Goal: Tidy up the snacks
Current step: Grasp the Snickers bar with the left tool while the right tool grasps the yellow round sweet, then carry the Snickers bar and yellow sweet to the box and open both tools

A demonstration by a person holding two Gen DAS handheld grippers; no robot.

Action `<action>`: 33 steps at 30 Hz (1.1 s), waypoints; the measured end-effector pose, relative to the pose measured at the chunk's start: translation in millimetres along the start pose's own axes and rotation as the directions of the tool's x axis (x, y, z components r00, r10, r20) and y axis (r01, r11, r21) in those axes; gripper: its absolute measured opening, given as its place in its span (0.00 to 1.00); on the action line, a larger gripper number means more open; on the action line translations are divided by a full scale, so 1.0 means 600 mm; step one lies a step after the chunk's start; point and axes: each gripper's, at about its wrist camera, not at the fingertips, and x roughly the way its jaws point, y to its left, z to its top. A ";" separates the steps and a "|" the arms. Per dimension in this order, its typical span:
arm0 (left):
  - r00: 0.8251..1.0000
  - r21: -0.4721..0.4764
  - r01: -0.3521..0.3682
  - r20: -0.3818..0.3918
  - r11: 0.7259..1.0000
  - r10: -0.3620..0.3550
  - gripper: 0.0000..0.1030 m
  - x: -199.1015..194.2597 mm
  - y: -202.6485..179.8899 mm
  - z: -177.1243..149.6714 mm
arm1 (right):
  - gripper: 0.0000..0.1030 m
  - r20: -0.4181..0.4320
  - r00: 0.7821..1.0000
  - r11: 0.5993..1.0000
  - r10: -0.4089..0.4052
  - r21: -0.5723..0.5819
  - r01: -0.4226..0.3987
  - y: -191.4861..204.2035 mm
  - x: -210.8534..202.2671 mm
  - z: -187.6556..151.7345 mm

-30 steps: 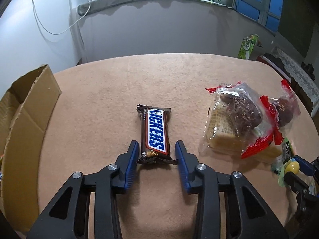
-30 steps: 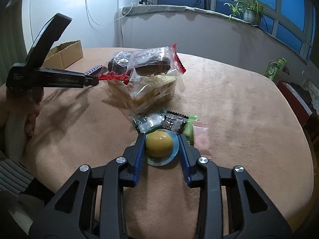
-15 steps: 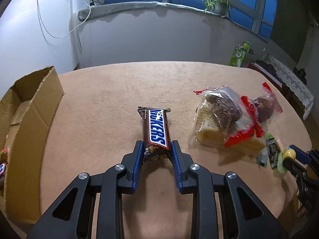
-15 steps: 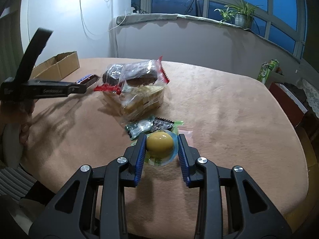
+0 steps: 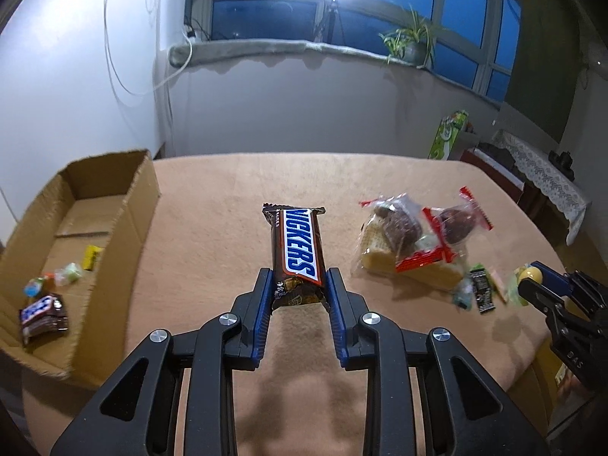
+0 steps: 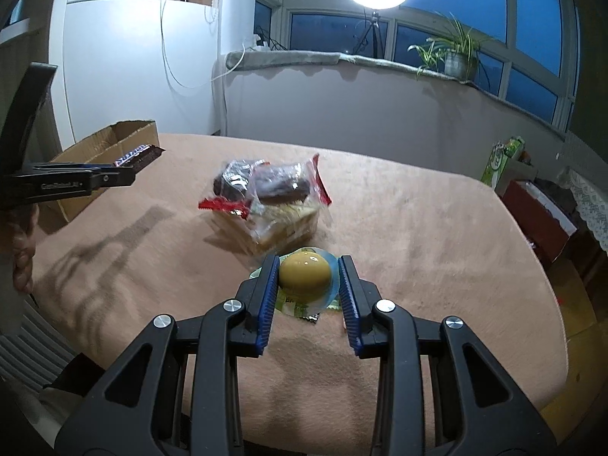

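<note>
Above the bench's middle, your left gripper (image 5: 298, 296) has its jaws clamped on the chocolate bar (image 5: 298, 250); your right gripper (image 6: 306, 285) clamps the jelly cup (image 6: 304, 271). Next, probably carry both to the box (image 5: 114, 205) at the left edge.

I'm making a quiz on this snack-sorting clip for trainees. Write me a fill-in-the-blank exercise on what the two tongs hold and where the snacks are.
1. The left tongs are shut on a ____ bar.
2. The right tongs grip a snack cup whose dome is ____ in colour.
3. The cardboard box stands to the ____ of the left tongs.
4. The bagged cakes lie on the ____.

Missing words: Snickers; yellow; left; table
</note>
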 end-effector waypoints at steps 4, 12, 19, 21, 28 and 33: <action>0.999 0.009 -0.004 0.034 1.000 0.004 0.25 -0.030 0.002 0.002 | 0.31 0.024 1.000 1.000 -0.003 -0.019 0.004 0.013 -0.017 0.014; 0.994 -0.004 -0.025 0.107 1.000 0.025 0.25 -0.090 0.026 -0.001 | 0.31 0.062 0.998 0.998 -0.003 -0.067 0.007 0.052 -0.042 0.043; 0.986 -0.065 -0.067 0.151 0.996 0.077 0.25 -0.133 0.083 -0.015 | 0.32 0.082 0.995 0.990 0.051 -0.138 -0.040 0.126 -0.034 0.084; 0.983 -0.088 -0.084 0.154 0.993 0.097 0.25 -0.141 0.106 -0.020 | 0.31 0.088 0.993 0.985 0.077 -0.164 -0.061 0.154 -0.027 0.098; 0.974 -0.167 -0.138 0.158 0.976 0.164 0.25 -0.164 0.190 -0.038 | 0.31 0.095 0.978 0.953 0.187 -0.260 -0.157 0.272 0.008 0.147; 0.968 -0.200 -0.171 0.150 0.965 0.202 0.25 -0.169 0.236 -0.047 | 0.32 0.092 0.961 0.920 0.262 -0.323 -0.221 0.353 0.032 0.176</action>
